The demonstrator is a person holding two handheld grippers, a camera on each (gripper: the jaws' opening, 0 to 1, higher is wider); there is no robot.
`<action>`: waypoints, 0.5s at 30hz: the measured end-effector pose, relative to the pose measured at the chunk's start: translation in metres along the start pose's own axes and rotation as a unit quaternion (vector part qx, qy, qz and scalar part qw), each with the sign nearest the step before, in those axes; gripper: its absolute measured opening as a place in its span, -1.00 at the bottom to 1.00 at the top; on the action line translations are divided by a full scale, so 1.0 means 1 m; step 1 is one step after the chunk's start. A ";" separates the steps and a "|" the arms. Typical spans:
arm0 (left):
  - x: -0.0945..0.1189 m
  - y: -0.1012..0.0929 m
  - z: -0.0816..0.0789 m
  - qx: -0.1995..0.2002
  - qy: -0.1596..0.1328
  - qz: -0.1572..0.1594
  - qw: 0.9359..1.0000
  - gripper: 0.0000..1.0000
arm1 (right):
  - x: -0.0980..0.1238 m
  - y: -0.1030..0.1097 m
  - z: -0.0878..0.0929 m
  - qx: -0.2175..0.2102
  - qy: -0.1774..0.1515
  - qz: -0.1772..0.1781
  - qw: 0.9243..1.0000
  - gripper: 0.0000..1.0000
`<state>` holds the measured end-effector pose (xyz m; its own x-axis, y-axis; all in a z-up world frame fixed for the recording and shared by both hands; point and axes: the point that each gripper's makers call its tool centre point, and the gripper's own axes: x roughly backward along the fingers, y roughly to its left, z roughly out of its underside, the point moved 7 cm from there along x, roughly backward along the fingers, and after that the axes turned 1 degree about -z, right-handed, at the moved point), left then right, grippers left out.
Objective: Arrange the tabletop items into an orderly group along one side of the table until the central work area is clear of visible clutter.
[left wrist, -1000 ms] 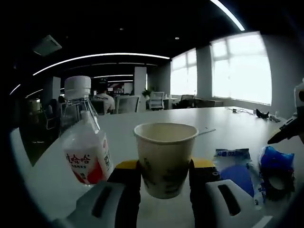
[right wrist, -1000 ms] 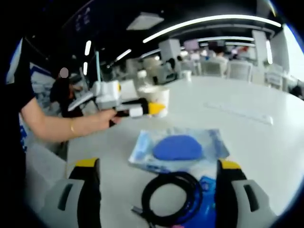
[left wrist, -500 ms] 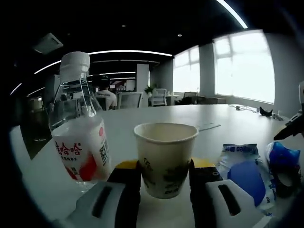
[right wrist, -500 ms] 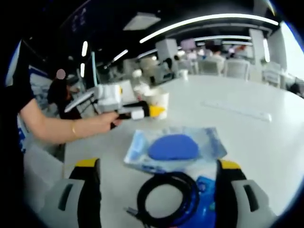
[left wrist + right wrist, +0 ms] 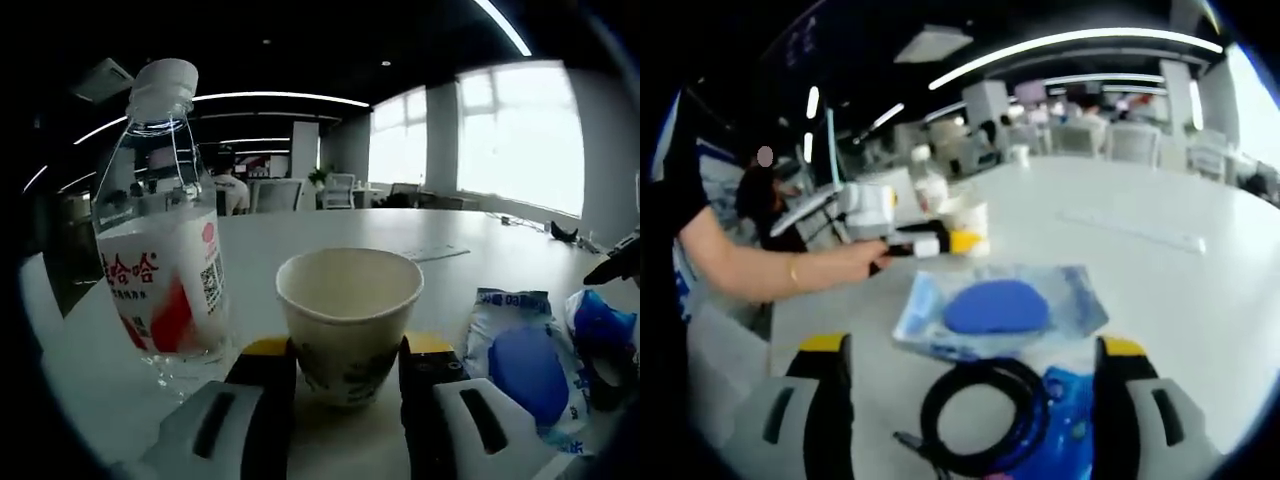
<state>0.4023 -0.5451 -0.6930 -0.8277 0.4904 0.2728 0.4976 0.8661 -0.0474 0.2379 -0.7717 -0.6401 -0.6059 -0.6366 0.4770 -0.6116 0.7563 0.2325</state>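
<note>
White table (image 5: 300, 235); left gripper (image 5: 347, 355) carried paper cup (image 5: 349, 320) closer beside bottle (image 5: 160, 260).

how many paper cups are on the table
1. The paper cup sits between the left claw's jaws, beside the water bottle; it also shows far off in the right gripper view.

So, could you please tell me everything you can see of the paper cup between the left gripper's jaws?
The paper cup is off-white with a rolled rim and a faint dark print low on its wall. It stands upright and looks empty. The left gripper holds it, a yellow-tipped jaw pressed against each side of its lower wall. It sits low over the white table, with the water bottle on one side and a clear packet holding something blue on the other. In the right gripper view it shows small and far off.
</note>
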 end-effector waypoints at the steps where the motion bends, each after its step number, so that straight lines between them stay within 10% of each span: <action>1: 0.000 0.000 0.000 -0.001 0.001 0.000 1.000 -0.22 | 0.000 0.000 0.000 0.000 0.000 0.000 1.000 0.95; 15: 0.005 -0.005 0.005 0.047 0.025 0.009 0.999 0.13 | 0.000 -0.004 0.000 -0.002 0.001 0.003 1.000 0.96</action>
<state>0.3946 -0.5462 -0.6965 -0.8042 0.5024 0.3177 0.4835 0.8638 -0.1421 0.2407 -0.7749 -0.6409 -0.6087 -0.6317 0.4800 -0.6059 0.7607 0.2326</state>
